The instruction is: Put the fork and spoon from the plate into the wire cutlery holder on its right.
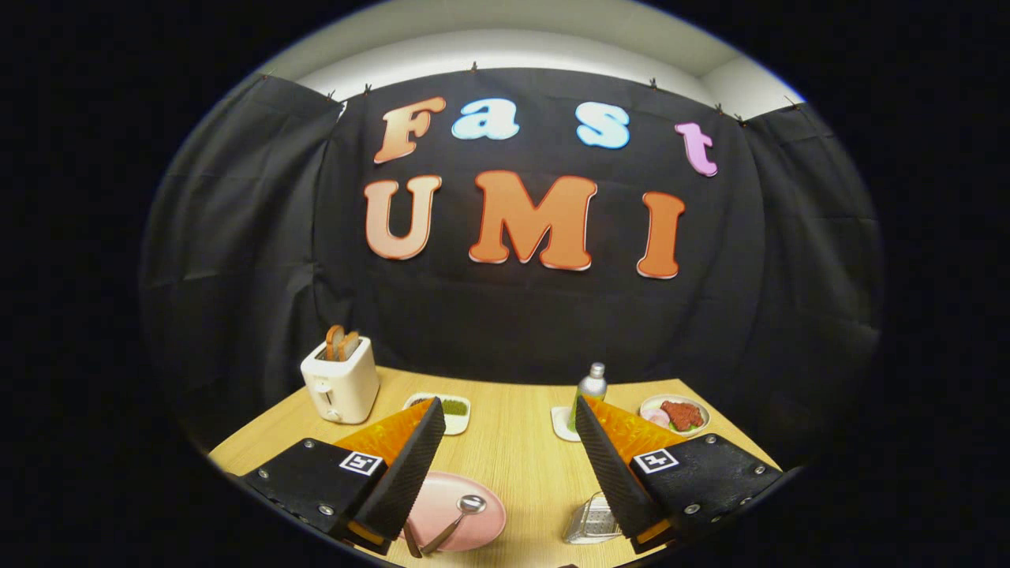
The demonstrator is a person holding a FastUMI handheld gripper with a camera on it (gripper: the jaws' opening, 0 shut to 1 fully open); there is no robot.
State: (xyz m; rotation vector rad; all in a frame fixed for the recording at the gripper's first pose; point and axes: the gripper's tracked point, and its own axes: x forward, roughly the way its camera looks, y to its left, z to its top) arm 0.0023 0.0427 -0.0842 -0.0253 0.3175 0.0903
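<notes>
The gripper (505,461) is held wide open above the tabletop (513,442) — nothing is gripped. Below, near one finger, the spoon (456,521) and what may be the fork (411,543) are seen on the pink plate (473,521). The wire cutlery holder (592,522) is seen by the other finger — well apart from the plate.

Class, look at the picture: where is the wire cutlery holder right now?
The wire cutlery holder stands on the wooden table, right of the pink plate, tucked beside the open gripper's right finger.

bare table (513,450) between plate (473,525) and holder (593,527), toaster (341,380), bottle (589,388) beyond
</notes>
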